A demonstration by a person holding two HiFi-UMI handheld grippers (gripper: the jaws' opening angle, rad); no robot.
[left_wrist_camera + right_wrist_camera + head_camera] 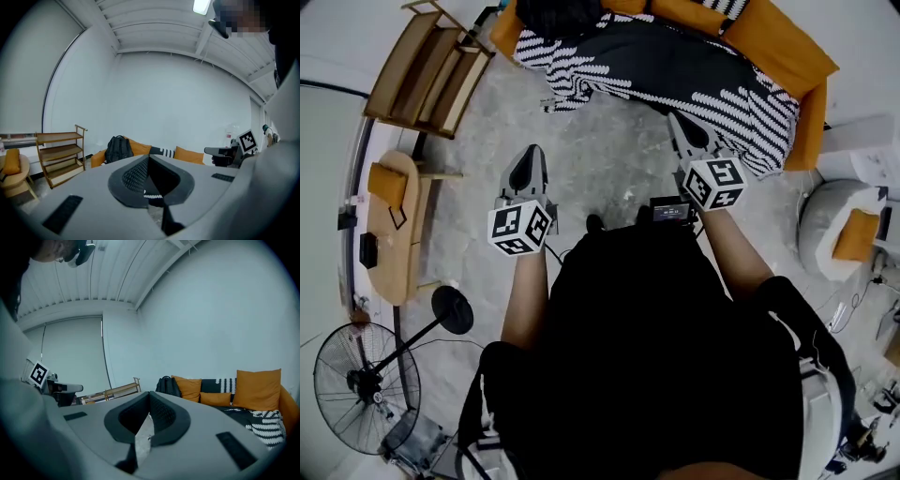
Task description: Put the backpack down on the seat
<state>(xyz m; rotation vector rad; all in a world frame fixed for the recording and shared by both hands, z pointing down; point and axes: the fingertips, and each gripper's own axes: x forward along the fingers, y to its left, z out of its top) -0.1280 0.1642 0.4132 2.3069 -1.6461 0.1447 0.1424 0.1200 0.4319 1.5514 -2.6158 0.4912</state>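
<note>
Head view: from above the person (656, 356), aimed steeply down at the floor (609, 155), sofa (783, 47) at the far edge. Left gripper view and right gripper view: low, roughly level, both facing the sofa from mid-room, well back from it. All three share the sofa, the shelf (58, 157) beside it and the backpack (118, 148) at its shelf-side end.

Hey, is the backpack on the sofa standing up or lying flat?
Upright: the backpack stands tall on the sofa seat against an orange cushion.
</note>
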